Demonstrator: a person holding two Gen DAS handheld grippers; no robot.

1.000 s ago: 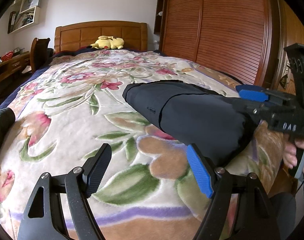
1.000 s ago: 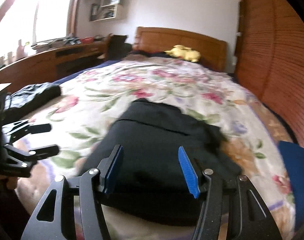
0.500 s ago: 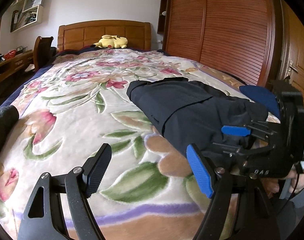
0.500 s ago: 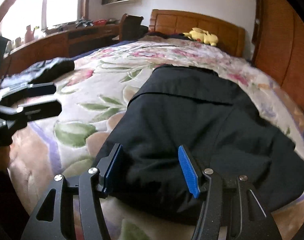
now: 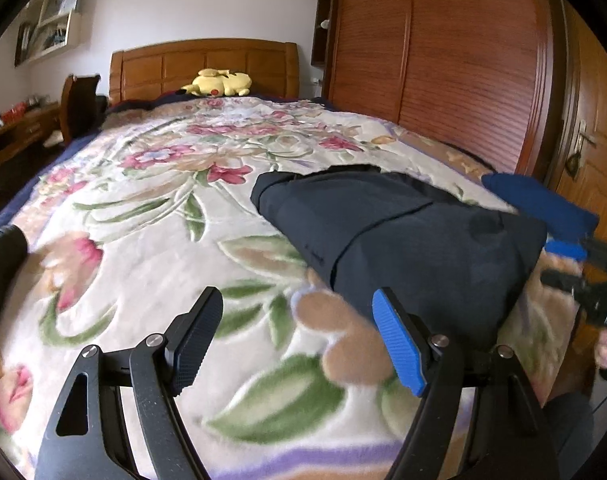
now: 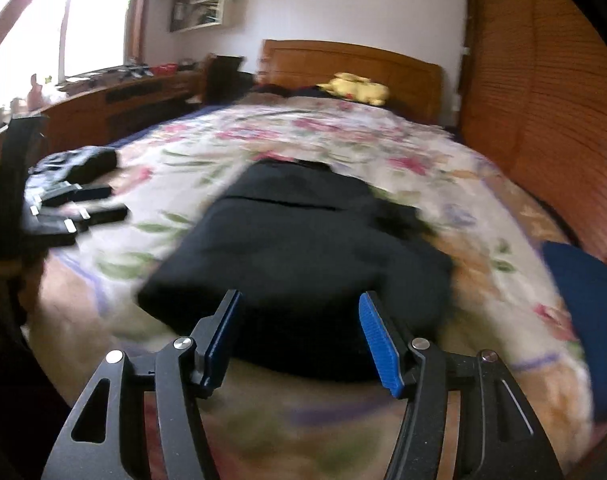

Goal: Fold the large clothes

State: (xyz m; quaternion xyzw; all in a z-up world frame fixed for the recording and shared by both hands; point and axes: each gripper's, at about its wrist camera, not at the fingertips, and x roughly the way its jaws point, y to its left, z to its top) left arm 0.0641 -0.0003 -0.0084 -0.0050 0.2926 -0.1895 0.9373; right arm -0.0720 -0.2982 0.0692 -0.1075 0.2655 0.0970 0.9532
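Left gripper (image 5: 297, 340) fingers spread apart, gripping nothing, over the cream floral plush blanket (image 5: 151, 216) on the bed; folded dark navy garment (image 5: 403, 240) lies flat on the blanket, ahead and right of the left fingers, its near edge just behind the blue right finger pad (image 5: 399, 344). Right gripper (image 6: 301, 340) fingers also apart, empty; same garment (image 6: 303, 256) lies directly ahead of and between them, near edge just past the fingertips; contact can't be told, frame is blurred. Bright blue cloth (image 6: 583, 296) right of the right fingers, near the bed edge; a second dark bundle (image 6: 75, 164) far left on the blanket. Yellow plush toy (image 5: 219, 82) well beyond the garment, by the wooden headboard (image 5: 203, 64); slatted wooden wardrobe (image 5: 443, 60) right of the bed.
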